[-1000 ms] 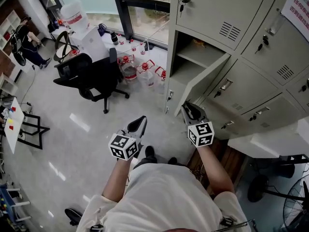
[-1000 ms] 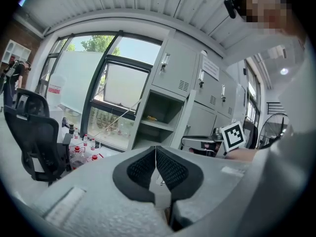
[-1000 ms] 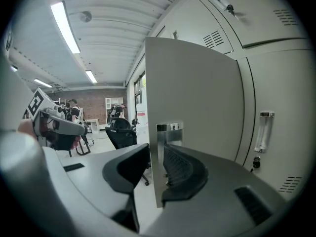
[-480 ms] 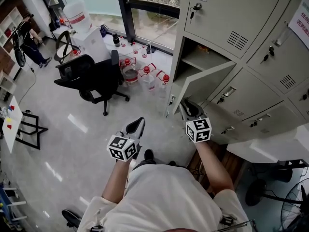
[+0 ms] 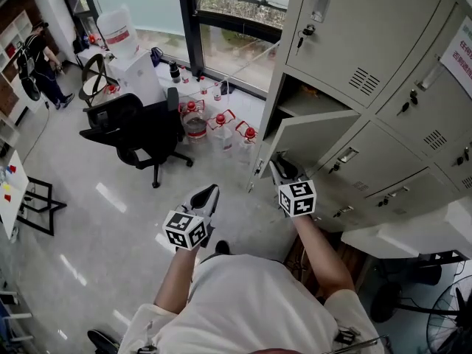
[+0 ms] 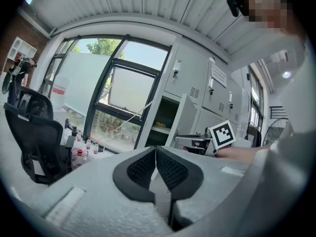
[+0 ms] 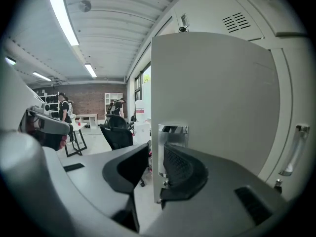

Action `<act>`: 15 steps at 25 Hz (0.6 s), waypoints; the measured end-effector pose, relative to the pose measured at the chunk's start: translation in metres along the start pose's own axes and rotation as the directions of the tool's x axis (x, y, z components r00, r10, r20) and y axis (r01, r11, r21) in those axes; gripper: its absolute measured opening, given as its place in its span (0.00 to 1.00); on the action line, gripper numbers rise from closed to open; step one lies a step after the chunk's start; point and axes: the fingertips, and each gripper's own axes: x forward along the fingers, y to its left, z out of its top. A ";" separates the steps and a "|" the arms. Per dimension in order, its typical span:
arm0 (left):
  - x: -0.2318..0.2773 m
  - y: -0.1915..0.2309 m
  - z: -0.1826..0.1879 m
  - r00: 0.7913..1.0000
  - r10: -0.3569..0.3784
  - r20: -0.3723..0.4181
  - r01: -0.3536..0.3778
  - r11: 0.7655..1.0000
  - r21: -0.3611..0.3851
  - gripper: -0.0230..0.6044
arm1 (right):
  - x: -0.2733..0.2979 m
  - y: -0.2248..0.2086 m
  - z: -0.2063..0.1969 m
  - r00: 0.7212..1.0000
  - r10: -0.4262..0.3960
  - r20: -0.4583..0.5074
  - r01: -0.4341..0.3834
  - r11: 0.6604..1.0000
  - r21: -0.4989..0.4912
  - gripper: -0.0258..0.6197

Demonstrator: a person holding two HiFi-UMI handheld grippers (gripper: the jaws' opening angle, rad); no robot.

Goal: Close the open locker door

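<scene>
Presently, left to right across my screens.

Item: black swivel office chair (image 5: 136, 127) on the glossy grey floor (image 5: 88, 220), well left of the work.

Item: cluster of clear plastic water jugs with red caps (image 5: 220, 120), at the foot of the window.

Item: left gripper (image 5: 209, 193), held out over the floor. Its two ribbed pads are pressed together (nothing between them).

Item: right gripper (image 5: 280, 169), up at the free edge of the pale grey metal locker door (image 5: 317, 135). Its jaws stand apart and straddle that edge. One pad lies against the door's face at the small chrome fitting (image 7: 173, 129). The other jaw sits just beside the edge, with a sliver of background showing between.

Item: the door itself, part-way ajar. It angles out from its open compartment (image 5: 299, 102) in the bank of grey metal lockers (image 5: 383, 43). A shelf shows inside.
</scene>
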 end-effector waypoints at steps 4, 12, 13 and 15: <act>0.006 0.011 0.005 1.000 -0.004 0.002 0.004 1.000 0.003 0.06 | 0.017 -0.005 0.005 1.000 -0.012 -0.006 0.012 1.000 -0.001 0.19; 0.018 0.027 0.011 1.000 -0.016 -0.006 0.017 1.000 0.006 0.06 | 0.048 -0.019 0.017 0.999 -0.044 -0.006 0.044 0.999 -0.004 0.19; 0.019 0.029 0.011 1.000 -0.017 -0.008 0.017 1.000 0.006 0.06 | 0.052 -0.021 0.018 0.999 -0.048 -0.005 0.048 0.999 -0.005 0.19; 0.021 0.033 0.011 1.000 -0.018 -0.012 0.018 1.000 0.005 0.06 | 0.059 -0.025 0.021 0.998 -0.057 -0.005 0.057 0.998 -0.003 0.19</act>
